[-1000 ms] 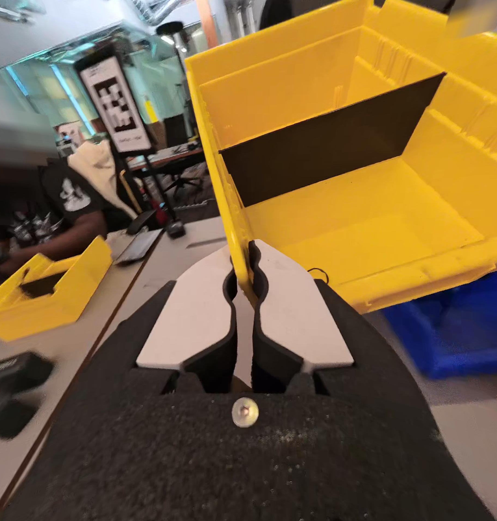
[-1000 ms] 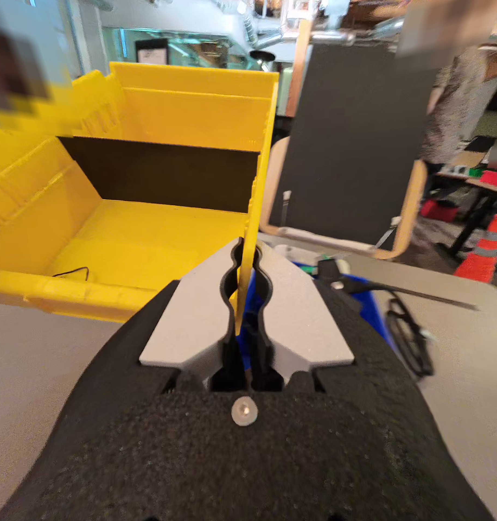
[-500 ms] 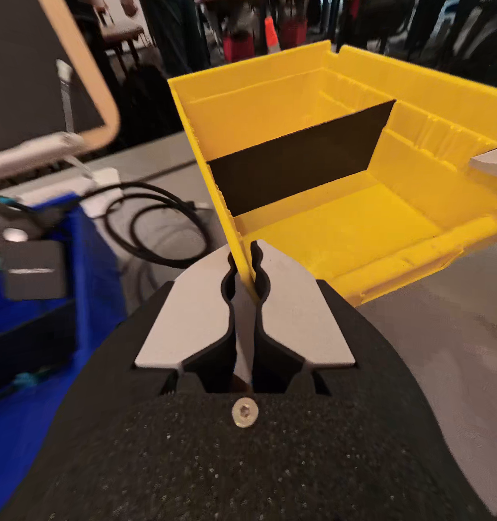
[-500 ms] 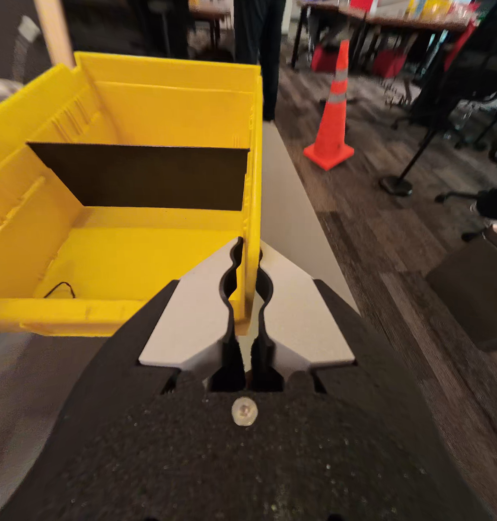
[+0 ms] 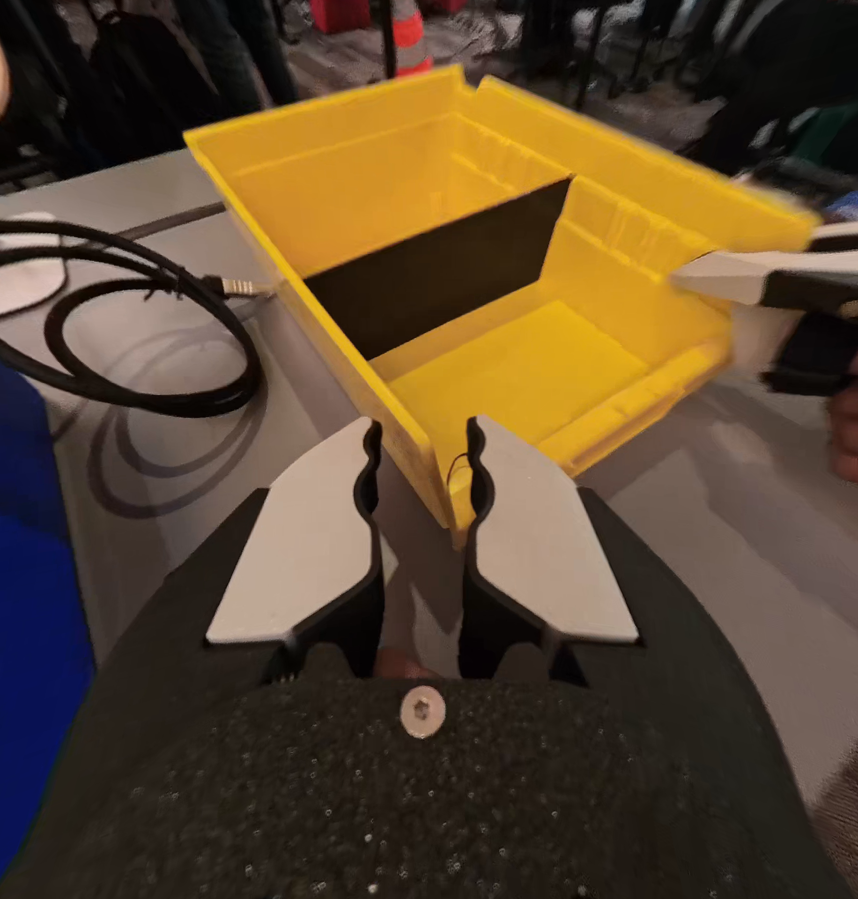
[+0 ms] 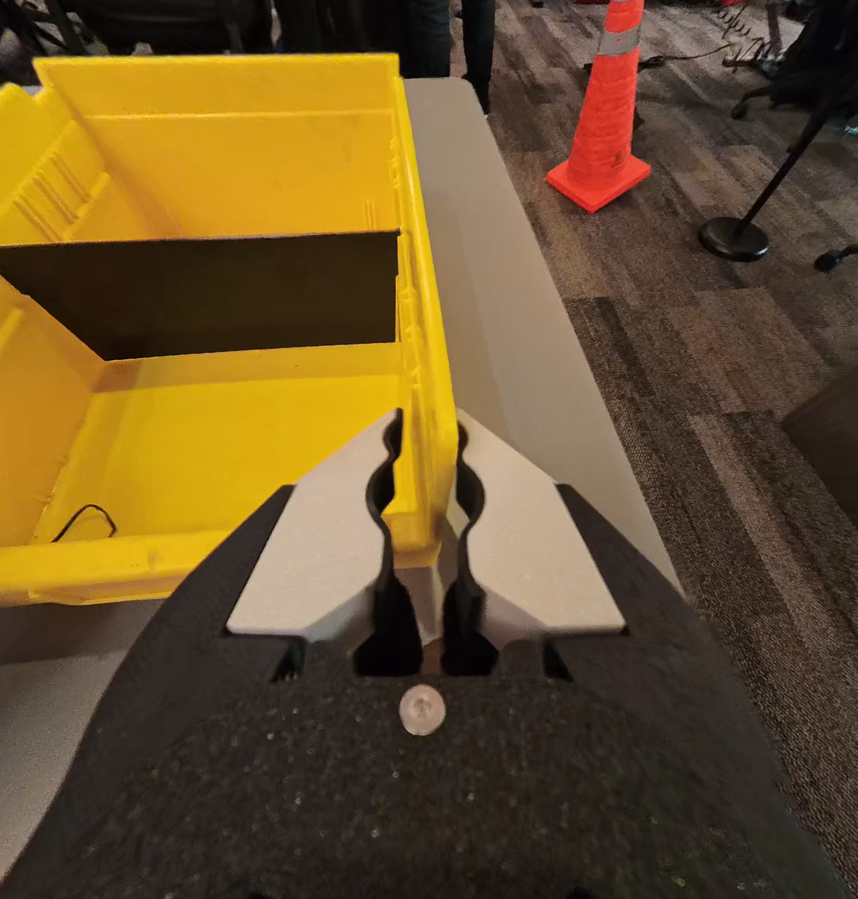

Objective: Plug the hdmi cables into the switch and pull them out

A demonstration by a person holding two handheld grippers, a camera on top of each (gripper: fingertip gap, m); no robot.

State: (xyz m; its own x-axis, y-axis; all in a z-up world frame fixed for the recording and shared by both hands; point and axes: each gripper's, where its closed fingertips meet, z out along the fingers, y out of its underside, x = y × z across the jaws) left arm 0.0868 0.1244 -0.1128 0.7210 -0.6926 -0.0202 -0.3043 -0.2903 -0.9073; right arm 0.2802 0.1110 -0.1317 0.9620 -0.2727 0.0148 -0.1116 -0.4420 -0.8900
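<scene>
Two views. Left wrist: left gripper [image 5: 424, 430] gapes, its jaws either side of the yellow bin [image 5: 329, 326] wall, seemingly gripping nothing; coiled hdmi cable [image 5: 159, 335] lies at ten o'clock, plug pointing toward two. Right wrist: right gripper [image 6: 429, 418] straddles the bin's wall, narrowly parted; no cable visible.

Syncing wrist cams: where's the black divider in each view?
Left wrist: black divider sits upper centre, slanting across the yellow bin.
Right wrist: black divider sits left of centre, level across the bin.
Shared landmark: orange cone.
</scene>
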